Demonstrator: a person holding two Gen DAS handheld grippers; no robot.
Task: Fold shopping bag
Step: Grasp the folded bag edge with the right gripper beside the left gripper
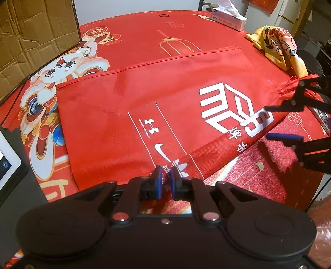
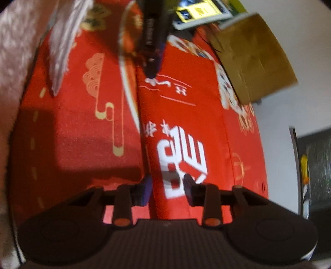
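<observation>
A red shopping bag (image 1: 144, 107) with white logos lies flat on the red patterned tablecloth (image 1: 134, 35), its near edge folded over. At the bottom of the left wrist view, my left gripper (image 1: 166, 180) is shut, its blue pads pinching the bag's near edge. My right gripper (image 1: 275, 122) comes in from the right with its fingers apart, one over the bag's big white logo and one off the folded edge. In the blurred right wrist view, the right gripper (image 2: 167, 189) stands open over the bag (image 2: 182, 115), pressing on nothing. The left gripper (image 2: 152, 62) shows at the top, on the bag's far end.
A cardboard box (image 1: 35, 31) stands at the back left and a tissue box (image 1: 229, 18) at the back. A yellow printed cloth (image 1: 277, 45) lies at the back right. A white-framed screen (image 1: 6, 161) sits at the left edge. The table's edge runs close on the right.
</observation>
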